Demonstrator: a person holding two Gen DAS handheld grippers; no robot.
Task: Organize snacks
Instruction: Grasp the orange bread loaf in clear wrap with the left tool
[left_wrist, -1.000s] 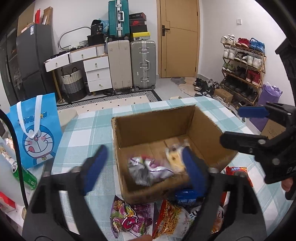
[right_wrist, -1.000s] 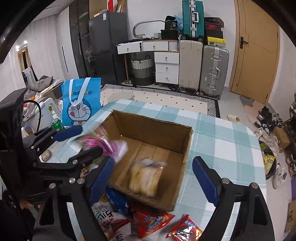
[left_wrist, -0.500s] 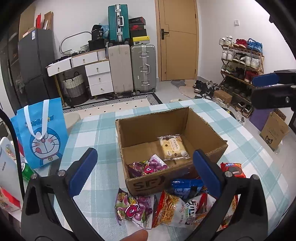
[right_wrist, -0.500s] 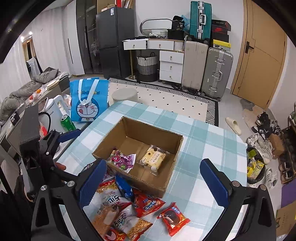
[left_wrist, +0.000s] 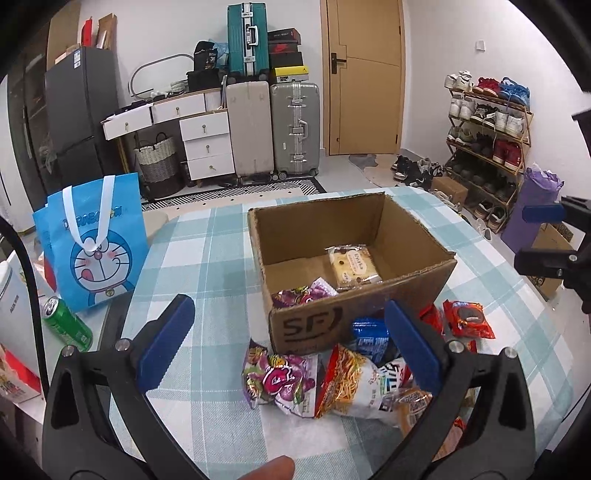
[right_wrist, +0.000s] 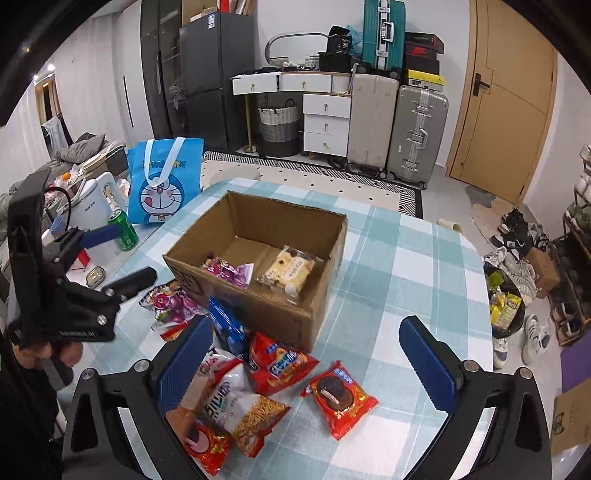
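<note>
You've got an open top on the cardboard box (right_wrist: 258, 280), with its far half bare past the purple packet (right_wrist: 229, 271) and the cake pack (right_wrist: 290, 271). The near side is crowded: a snack pile (right_wrist: 236, 387) sits right up against the front wall. To the right of the box, the checked tablecloth (right_wrist: 410, 266) is wide open. On the left, the blue bag (right_wrist: 164, 181) and green can (right_wrist: 123, 229) block that edge.

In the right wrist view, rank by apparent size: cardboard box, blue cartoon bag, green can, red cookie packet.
1. cardboard box
2. blue cartoon bag
3. red cookie packet, though it lies nearer the camera, which flatters it
4. green can
</note>
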